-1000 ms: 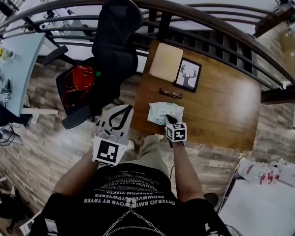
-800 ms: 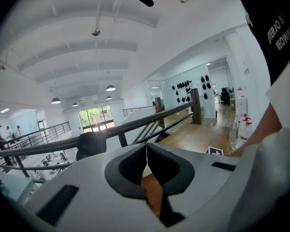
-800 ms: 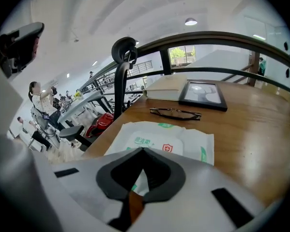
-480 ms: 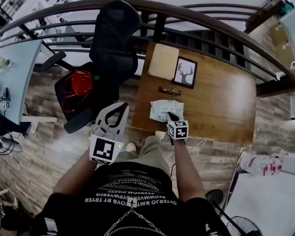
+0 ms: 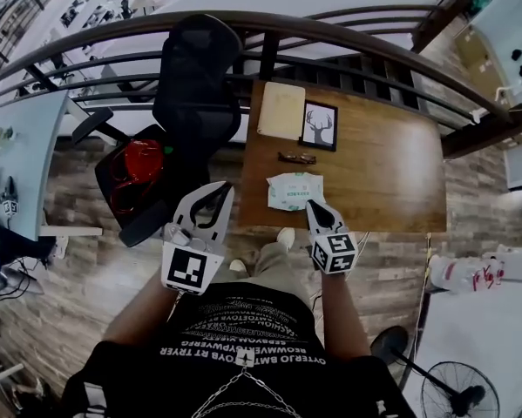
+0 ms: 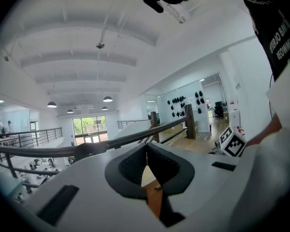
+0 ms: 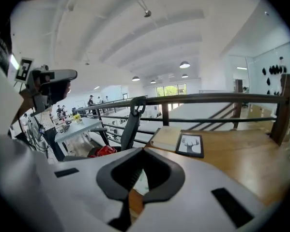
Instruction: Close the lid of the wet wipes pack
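The wet wipes pack (image 5: 294, 190) is a pale green-and-white packet lying flat near the front edge of the wooden table (image 5: 383, 172). Its lid looks flat, though it is too small here to be sure. My right gripper (image 5: 314, 206) hangs above and just in front of the pack, clear of it, jaws shut with nothing in them. In the right gripper view the jaws (image 7: 144, 152) meet, and a sliver of the pack (image 7: 141, 181) shows below them. My left gripper (image 5: 223, 187) is off the table's left edge, shut and empty. Its jaws (image 6: 145, 148) meet in its own view.
On the table behind the pack lie dark glasses (image 5: 296, 158), a framed deer picture (image 5: 319, 125) and a pale board (image 5: 281, 110). A black office chair (image 5: 195, 85) with a red bag (image 5: 137, 165) stands to the left. A dark railing (image 5: 348, 33) runs behind the table.
My right gripper has lifted off the wipes pack and drawn back toward me. The left gripper has risen slightly. The pack stays on the table.
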A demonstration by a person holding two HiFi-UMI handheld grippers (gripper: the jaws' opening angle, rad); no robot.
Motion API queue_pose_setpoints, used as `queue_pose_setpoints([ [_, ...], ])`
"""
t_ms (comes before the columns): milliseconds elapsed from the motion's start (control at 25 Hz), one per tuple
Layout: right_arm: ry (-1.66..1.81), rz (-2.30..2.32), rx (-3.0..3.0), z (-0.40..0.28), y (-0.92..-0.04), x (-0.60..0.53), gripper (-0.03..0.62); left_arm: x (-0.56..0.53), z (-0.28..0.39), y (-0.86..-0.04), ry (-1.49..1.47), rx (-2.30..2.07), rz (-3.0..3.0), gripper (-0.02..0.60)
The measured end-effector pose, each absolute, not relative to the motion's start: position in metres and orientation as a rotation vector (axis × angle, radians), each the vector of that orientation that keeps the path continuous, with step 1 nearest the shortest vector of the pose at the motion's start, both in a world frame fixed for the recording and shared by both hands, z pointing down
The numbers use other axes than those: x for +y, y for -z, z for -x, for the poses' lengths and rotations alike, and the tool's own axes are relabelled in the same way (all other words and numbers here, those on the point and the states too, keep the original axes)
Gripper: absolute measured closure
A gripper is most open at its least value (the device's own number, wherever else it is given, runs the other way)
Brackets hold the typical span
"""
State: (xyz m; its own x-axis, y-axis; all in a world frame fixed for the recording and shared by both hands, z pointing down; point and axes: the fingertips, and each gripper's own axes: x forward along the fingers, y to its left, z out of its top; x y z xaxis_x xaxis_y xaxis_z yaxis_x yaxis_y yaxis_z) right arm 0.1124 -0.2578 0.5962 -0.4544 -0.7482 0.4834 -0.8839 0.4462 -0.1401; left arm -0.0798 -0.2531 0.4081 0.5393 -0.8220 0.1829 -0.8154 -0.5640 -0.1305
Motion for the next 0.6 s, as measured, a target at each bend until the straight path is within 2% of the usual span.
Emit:
queue_pose_setpoints([
  [440, -0.465, -1.548, -2.568, -0.117, -0.438, -0.22, 0.58, -0.23, 0.085, -0.362, 0.259, 1.386, 2.742, 0.552],
  [600, -0.278, -1.605, -2.552, -0.127, -0.396, -0.208, 0.58, -0.222, 0.079, -0.35, 0.236, 1.353, 2.731, 0.552],
])
